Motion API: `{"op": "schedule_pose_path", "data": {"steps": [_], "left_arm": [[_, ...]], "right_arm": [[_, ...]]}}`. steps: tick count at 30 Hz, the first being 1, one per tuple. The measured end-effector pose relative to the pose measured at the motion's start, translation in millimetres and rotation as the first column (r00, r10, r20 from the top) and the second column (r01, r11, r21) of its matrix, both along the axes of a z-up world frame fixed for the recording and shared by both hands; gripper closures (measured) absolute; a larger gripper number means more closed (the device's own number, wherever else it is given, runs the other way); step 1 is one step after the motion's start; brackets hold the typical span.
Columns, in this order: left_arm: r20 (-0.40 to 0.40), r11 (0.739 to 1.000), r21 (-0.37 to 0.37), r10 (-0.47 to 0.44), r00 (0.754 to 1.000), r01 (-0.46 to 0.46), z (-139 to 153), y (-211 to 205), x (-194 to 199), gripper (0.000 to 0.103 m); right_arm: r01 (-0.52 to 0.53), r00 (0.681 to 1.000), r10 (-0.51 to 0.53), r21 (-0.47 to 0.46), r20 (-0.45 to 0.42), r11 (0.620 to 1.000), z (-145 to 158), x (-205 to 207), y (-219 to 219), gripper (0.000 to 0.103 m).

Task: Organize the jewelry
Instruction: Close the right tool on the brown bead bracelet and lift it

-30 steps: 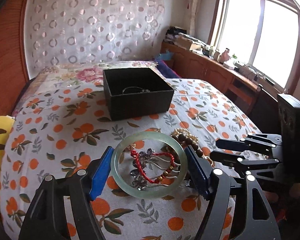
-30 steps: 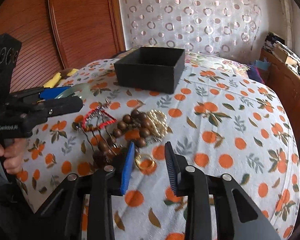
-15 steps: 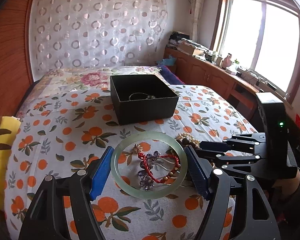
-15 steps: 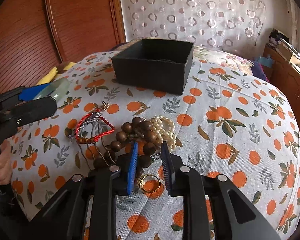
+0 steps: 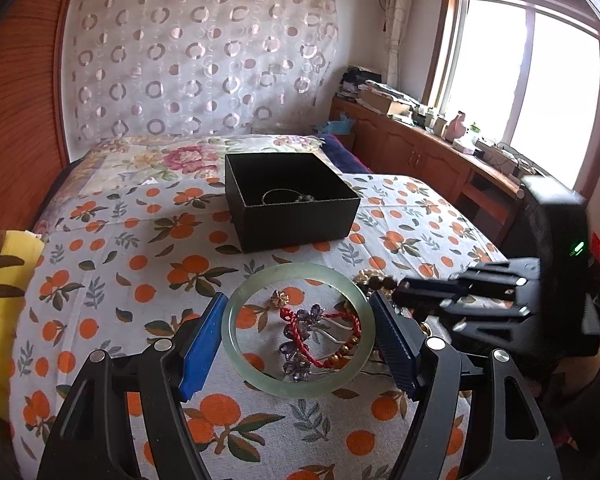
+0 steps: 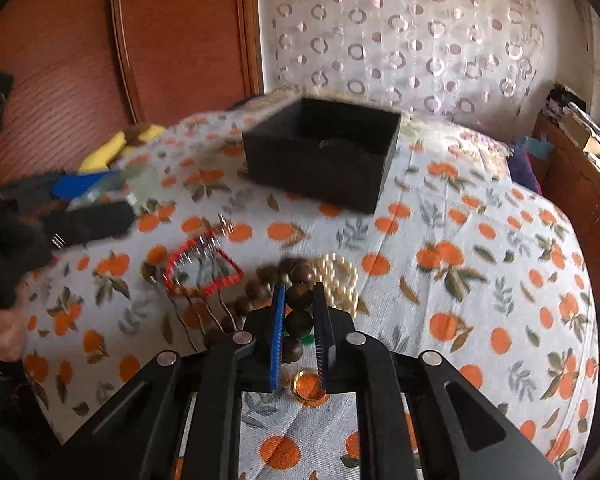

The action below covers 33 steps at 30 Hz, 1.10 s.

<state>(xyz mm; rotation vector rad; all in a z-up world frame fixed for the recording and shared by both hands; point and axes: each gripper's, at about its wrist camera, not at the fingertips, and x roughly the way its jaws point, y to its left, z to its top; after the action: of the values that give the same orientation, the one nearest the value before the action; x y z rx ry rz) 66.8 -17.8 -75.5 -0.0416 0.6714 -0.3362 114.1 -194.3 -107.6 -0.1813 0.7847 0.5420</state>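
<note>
Across the bed, a white cloth printed with oranges [image 5: 112,248] is lying spread out, carrying everything else. Toward its far end a black open-topped box [image 5: 296,216] is sitting upright, well apart from the loose jewelry, with a thin chain bracelet [image 5: 284,197] showing on its floor.

Nearer the cameras, the left gripper [image 5: 300,336] is holding a pale green jade bangle [image 5: 256,376] flat between its blue pads, the jaws standing wide and pressing on the bangle's opposite sides. Seen through the bangle's ring, a red cord bracelet [image 5: 320,340] and a purple flower hairpin [image 5: 300,328] are lying tangled together on the cloth, with a small gold flower piece [image 5: 280,299] just beyond them.

Beside that heap, the right gripper [image 6: 298,308] is pointing down at a wooden bead bracelet [image 6: 300,296]. Its jaws have just been closing and are now standing narrow, with the dark brown beads between the pads; the pads are pressing on the beads' sides in the right wrist view, though that picture is blurred. Just to the right of the beads a pearl bracelet [image 6: 340,276] is lying bunched on the cloth, touching them. Below the gripped beads, a small gold ring [image 6: 306,388] is resting on the cloth between the two fingers' bases.

At the left edge of the right wrist view, a person's hand [image 6: 0,332] is gripping the handle of the left tool.
</note>
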Motion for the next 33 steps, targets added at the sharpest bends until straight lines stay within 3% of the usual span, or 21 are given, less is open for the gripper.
{"op": "schedule_pose_path", "data": {"steps": [8,20,33], "left_arm": [[0.012,1.0,0.001,0.003,1.0,-0.003,6.6,3.7,1.5,0.034],[0.02,1.0,0.008,0.014,1.0,-0.014,9.5,0.9,3.9,0.034],[-0.023,1.0,0.009,-0.004,1.0,0.004,-3.7,-2.9,16.3,0.034]], "right_arm": [[-0.011,0.996,0.007,0.046,0.094,0.999,43.6,-4.9,-8.3,0.088],[-0.018,0.984,0.003,0.082,0.177,0.996,81.6,-6.8,-17.2,0.088],[0.007,0.988,-0.016,0.06,0.153,0.998,76.4,-1.2,-21.1,0.088]]}}
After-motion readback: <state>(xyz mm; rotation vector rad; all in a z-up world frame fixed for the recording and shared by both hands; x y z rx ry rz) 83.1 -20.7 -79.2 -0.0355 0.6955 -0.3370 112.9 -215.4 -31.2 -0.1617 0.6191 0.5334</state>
